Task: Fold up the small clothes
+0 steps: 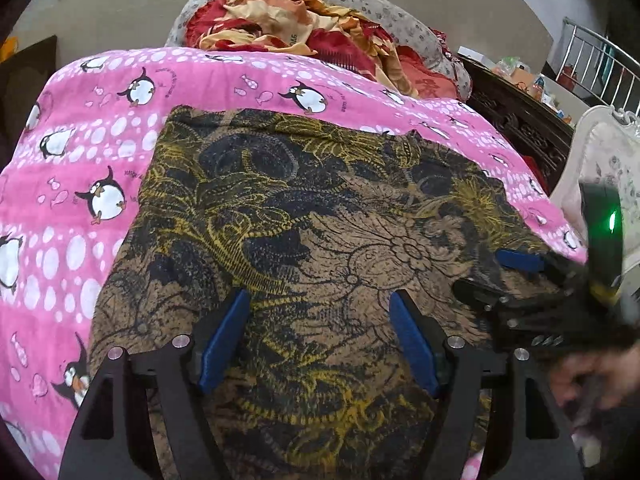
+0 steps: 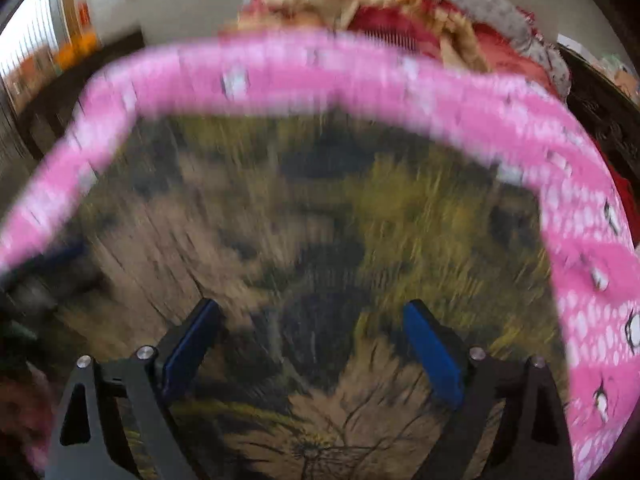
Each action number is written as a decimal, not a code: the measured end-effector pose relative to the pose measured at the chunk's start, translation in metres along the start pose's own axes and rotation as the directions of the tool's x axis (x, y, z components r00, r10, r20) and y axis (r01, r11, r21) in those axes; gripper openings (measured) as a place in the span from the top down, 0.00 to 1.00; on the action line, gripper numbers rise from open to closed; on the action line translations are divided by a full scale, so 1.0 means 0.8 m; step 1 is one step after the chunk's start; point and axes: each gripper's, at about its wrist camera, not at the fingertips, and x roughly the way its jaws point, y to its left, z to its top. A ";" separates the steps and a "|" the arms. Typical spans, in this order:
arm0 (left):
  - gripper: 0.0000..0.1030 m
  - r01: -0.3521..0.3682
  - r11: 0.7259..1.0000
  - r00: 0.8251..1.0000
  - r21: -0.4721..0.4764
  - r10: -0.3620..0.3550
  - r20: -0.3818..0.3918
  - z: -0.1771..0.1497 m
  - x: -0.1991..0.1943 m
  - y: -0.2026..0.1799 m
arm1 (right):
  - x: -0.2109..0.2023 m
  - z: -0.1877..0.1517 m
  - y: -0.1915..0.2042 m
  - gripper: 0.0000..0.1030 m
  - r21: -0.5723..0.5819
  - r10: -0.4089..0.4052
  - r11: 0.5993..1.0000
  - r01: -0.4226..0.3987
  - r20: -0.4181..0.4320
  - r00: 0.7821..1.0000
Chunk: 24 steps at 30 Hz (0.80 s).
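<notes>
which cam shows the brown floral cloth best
The left wrist view: the cloth is sharp, with its far edge and pattern clear on the pink sheet. The right wrist view shows the same cloth smeared by motion blur.

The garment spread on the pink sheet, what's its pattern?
Brown garment with a black and yellow floral print; clearest in the left wrist view.

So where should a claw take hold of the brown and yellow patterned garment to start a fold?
Judging from its pose, the patterned garment lies spread flat on the pink penguin sheet, so there is no raised fold to pinch. Best grip is probably an outer edge or corner, for instance the far left corner, approached low from the sheet side. Both the left claw and right claw are open above it.
</notes>
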 end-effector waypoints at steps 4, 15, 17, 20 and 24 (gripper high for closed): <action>0.48 0.127 0.982 0.992 -0.140 -0.124 0.030 -0.019 -0.052 0.017 | -0.005 -0.011 -0.020 0.00 0.060 0.085 0.994 -0.090 0.089 0.992; 0.48 0.187 0.890 0.980 -0.416 -0.200 0.013 -0.118 -0.092 0.061 | -0.004 -0.015 -0.023 0.00 0.056 0.085 0.994 -0.091 0.098 0.991; 0.48 0.200 0.860 0.978 -0.469 -0.205 0.041 -0.114 -0.089 0.074 | -0.003 -0.016 -0.022 0.00 0.055 0.083 0.995 -0.089 0.099 0.992; 0.50 0.207 0.787 0.978 -0.581 -0.190 0.091 -0.108 -0.087 0.105 | -0.004 -0.014 -0.019 0.00 0.054 0.082 0.995 -0.088 0.101 0.992; 0.50 0.229 0.701 0.973 -0.675 -0.174 0.149 -0.106 -0.083 0.123 | -0.005 -0.015 -0.018 0.00 0.054 0.082 0.995 -0.088 0.101 0.991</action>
